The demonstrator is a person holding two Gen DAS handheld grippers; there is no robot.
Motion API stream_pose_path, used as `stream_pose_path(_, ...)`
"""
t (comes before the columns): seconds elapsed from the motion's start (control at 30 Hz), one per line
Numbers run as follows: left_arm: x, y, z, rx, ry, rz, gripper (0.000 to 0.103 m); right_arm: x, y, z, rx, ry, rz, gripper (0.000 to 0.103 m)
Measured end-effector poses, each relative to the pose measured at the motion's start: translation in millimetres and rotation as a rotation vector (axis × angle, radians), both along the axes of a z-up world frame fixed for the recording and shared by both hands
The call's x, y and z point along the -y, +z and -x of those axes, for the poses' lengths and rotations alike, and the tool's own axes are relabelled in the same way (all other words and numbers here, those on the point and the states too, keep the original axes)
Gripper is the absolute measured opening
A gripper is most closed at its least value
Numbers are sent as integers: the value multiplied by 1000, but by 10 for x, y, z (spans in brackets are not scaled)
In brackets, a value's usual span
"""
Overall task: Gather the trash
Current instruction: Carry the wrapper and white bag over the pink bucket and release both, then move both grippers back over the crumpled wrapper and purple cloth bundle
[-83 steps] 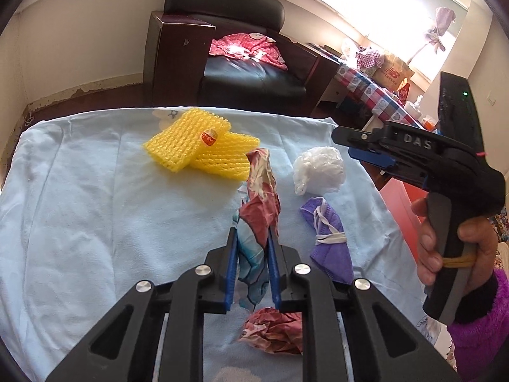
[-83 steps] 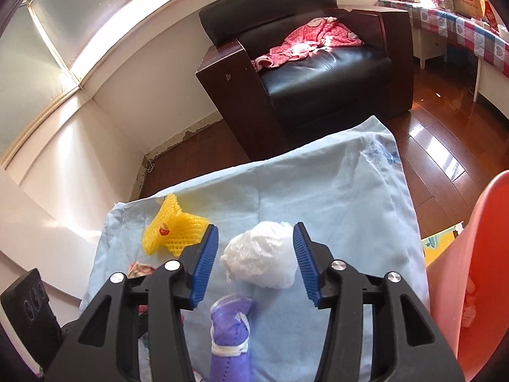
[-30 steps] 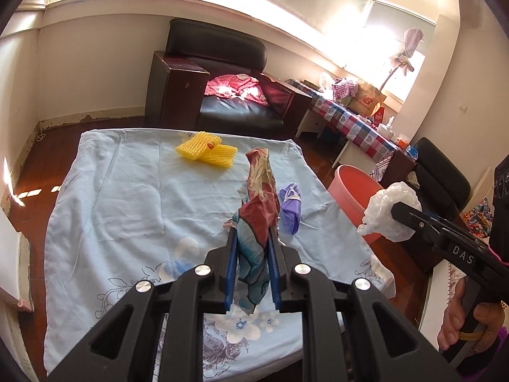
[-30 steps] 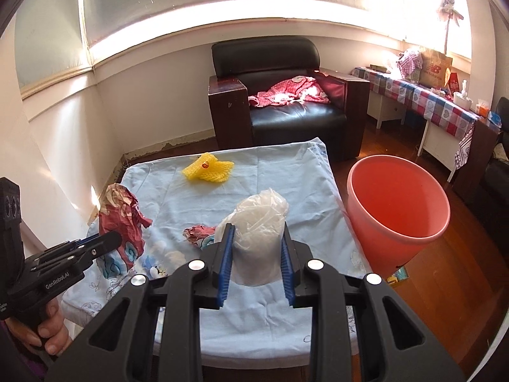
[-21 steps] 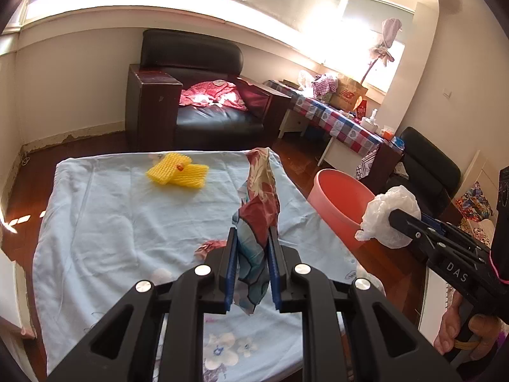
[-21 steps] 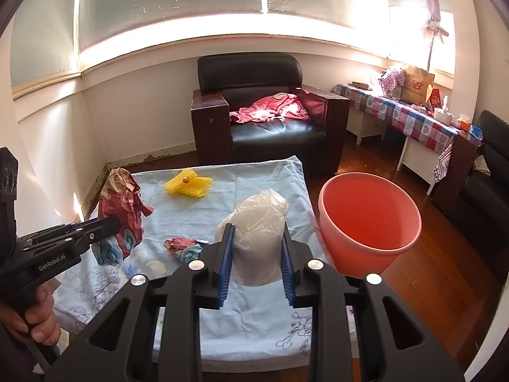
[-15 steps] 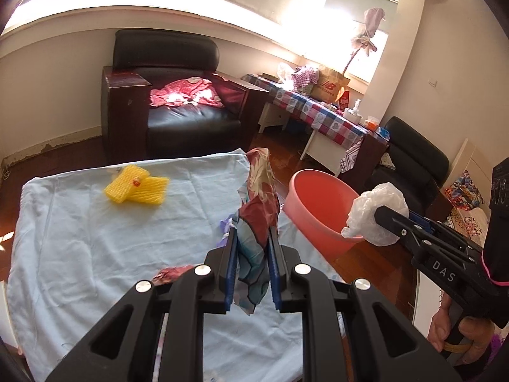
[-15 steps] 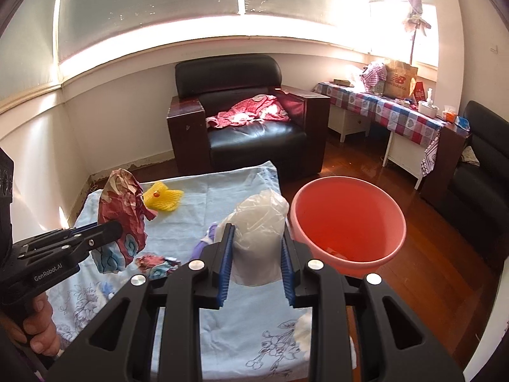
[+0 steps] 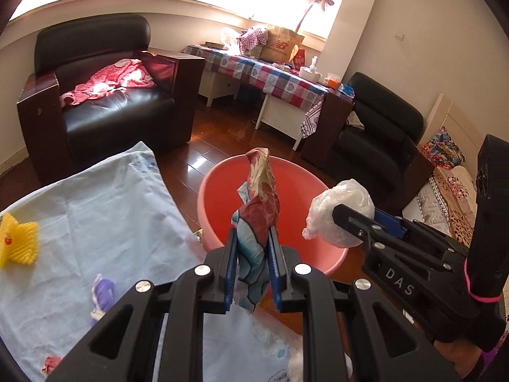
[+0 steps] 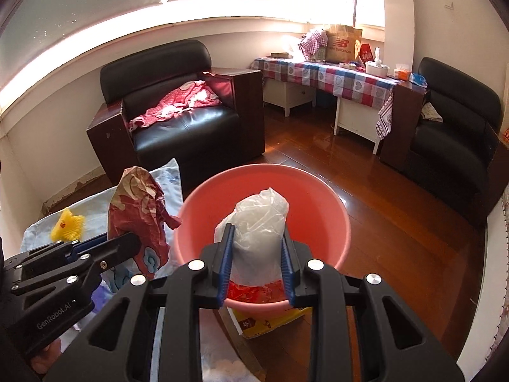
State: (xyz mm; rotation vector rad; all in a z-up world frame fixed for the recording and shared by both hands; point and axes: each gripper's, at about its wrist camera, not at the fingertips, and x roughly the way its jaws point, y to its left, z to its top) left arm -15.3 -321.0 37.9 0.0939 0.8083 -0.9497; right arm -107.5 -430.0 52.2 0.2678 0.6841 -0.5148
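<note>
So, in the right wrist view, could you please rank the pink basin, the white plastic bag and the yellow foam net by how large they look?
1. Pink basin
2. White plastic bag, nearer the camera, so flattered
3. Yellow foam net, farther away

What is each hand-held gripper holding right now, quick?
Left hand-held gripper: closed on the crumpled red and blue wrapper.
Right hand-held gripper: closed on the white plastic bag, at the pink bucket.
</note>
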Motion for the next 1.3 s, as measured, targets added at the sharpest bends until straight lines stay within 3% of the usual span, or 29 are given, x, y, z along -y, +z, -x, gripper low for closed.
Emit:
stream_pose_path(0.17, 375, -196, -195, -35, -23, -32, 17, 229, -231, -173, -49, -36, -39, 27)
stream_pose_path(0.4, 583, -380, -338, -63, -41, -56, 19, 321, -430, -304, -85, -48, -87, 28)
stream_pose_path(0.6, 565, -409, -338, -52, -55, -50, 40, 377, -517, -288, -80, -53, -153, 34)
stream_pose_path(0.73, 501, -345, -297, -36, -54, -35, 46, 388, -506, -235, -64, -52, -165, 38)
stream_pose_path(0.93, 333, -184, -180, -4, -34, -17, 46, 331, -410, -147, -27, -28, -153, 42)
stream_pose_path(1.3, -322, 128, 105, 54, 75, 4, 46, -206, -95, 21, 44, 122, -94, 42)
